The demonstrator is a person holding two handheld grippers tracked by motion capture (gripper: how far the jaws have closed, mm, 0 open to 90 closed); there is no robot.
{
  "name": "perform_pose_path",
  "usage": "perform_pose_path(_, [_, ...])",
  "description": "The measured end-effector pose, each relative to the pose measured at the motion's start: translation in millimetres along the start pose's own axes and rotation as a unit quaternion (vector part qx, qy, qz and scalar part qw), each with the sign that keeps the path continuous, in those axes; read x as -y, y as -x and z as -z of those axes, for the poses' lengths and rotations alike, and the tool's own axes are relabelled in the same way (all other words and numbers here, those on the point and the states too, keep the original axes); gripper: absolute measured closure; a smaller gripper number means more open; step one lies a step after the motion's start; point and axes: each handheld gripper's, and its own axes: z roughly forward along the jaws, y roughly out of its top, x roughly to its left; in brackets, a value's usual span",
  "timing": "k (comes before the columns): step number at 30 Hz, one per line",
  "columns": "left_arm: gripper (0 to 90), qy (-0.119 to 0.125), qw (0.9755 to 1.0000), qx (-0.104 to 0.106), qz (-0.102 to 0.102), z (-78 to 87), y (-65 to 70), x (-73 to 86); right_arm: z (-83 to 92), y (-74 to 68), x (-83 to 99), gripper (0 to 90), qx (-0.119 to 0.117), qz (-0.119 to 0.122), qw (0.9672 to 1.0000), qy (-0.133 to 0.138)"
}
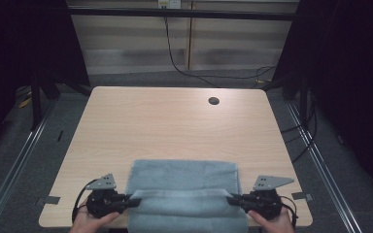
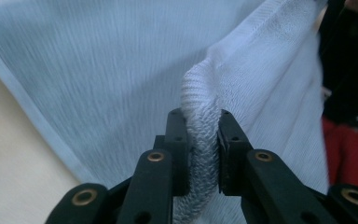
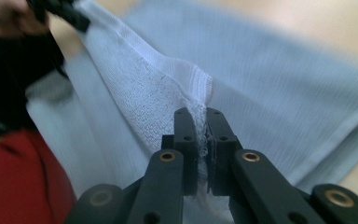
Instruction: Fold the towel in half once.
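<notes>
Bare table point(image 1: 175, 121) beyond the towel point(image 1: 182, 174) — left claw point(image 1: 135, 201), right claw point(image 1: 233, 200) pinch its side edges.

A light wooden table point(image 1: 175, 121) carries a pale blue towel point(image 1: 182, 174) at its near edge.

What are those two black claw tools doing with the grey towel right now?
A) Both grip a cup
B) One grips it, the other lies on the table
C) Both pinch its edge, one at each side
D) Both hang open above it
C: the left gripper and the right gripper each have their fingers closed on the hem of the towel, one at either side.
</notes>
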Motion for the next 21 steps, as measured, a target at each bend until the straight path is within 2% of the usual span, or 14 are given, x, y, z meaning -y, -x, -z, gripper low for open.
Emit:
perform_pose_path(2, [77.7, -0.007, 1.0000, -0.001, -0.005, -3.6, -1.0, 0.1, -15.4, 2.6, 12.4, 85.5, 0.001, -0.009, 0.9994, -0.034])
perform_pose_path(3, [77.8, -0.008, 0.9999, -0.009, -0.012, -4.9, -2.0, -1.9, -19.2, 3.4, 13.8, 85.5, 0.010, -0.004, 0.9989, -0.046])
perform_pose_path(5, [78.2, 0.000, 0.9998, -0.016, -0.010, -9.2, -8.6, -5.6, -25.8, 7.6, 12.2, 85.5, 0.022, 0.000, 0.9977, -0.064])
perform_pose_path(7, [78.4, 0.003, 0.9990, -0.041, -0.016, -11.8, -17.7, -13.7, -32.4, 18.0, 9.4, 85.7, 0.016, -0.015, 0.9979, -0.061])
perform_pose_path(9, [78.4, 0.007, 0.9982, -0.055, -0.023, -15.6, -28.4, -22.3, -39.1, 27.6, 0.6, 85.7, 0.025, -0.008, 0.9979, -0.060])
perform_pose_path(11, [78.4, 0.014, 0.9969, -0.075, -0.019, -20.5, -45.7, -35.0, -48.6, 39.5, -10.6, 85.8, 0.036, -0.007, 0.9977, -0.057])
perform_pose_path(12, [78.4, 0.016, 0.9964, -0.081, -0.017, -23.8, -59.0, -44.1, -53.8, 45.8, -17.0, 85.8, 0.042, -0.008, 0.9975, -0.056])
perform_pose_path(15, [78.5, 0.021, 0.9956, -0.092, -0.003, -32.4, -86.8, -65.3, -69.9, 66.5, -37.9, 85.8, 0.063, -0.008, 0.9964, -0.057])
perform_pose_path(17, [78.6, 0.027, 0.9941, -0.105, -0.002, -40.0, -106.3, -80.6, -80.6, 82.3, -51.6, 85.8, 0.078, -0.015, 0.9955, -0.051])
perform_pose_path(20, [78.6, 0.029, 0.9916, -0.126, 0.000, -48.2, -124.0, -97.4, -96.3, 113.3, -71.8, 85.9, 0.097, -0.032, 0.9941, -0.037])
perform_pose_path(21, [78.7, 0.028, 0.9908, -0.133, 0.002, -50.9, -129.1, -103.4, -100.0, 119.2, -76.6, 85.9, 0.103, -0.036, 0.9934, -0.035])
